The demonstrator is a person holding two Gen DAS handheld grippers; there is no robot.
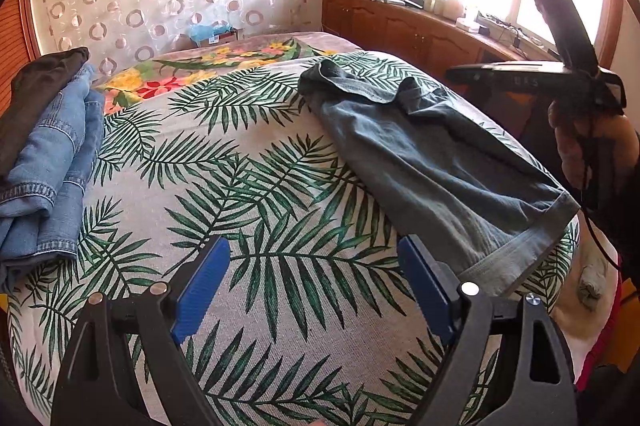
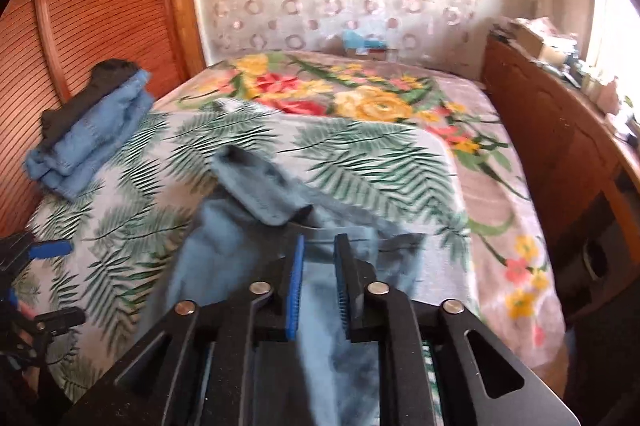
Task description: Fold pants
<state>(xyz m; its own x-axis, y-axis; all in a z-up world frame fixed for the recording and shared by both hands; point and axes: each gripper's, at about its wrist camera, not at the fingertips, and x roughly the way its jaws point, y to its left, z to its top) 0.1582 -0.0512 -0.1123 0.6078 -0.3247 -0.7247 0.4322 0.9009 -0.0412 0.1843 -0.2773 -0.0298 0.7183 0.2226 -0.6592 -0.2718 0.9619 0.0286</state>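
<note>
Grey-blue pants lie lengthwise on the right side of the leaf-print bed cover, with the hem nearest me and the far end rumpled. My left gripper hovers open over bare cover just left of the hem, nothing between its blue pads. In the right wrist view my right gripper is over the pants. Its jaws stand a little apart, cloth shows in the gap, and the pads do not press on it. A hand holds that gripper's handle at the bed's right edge.
A stack of folded blue jeans topped by a dark garment sits at the bed's left side. A floral blanket covers the far half. A cluttered wooden cabinet runs along the right; a slatted wooden door stands left.
</note>
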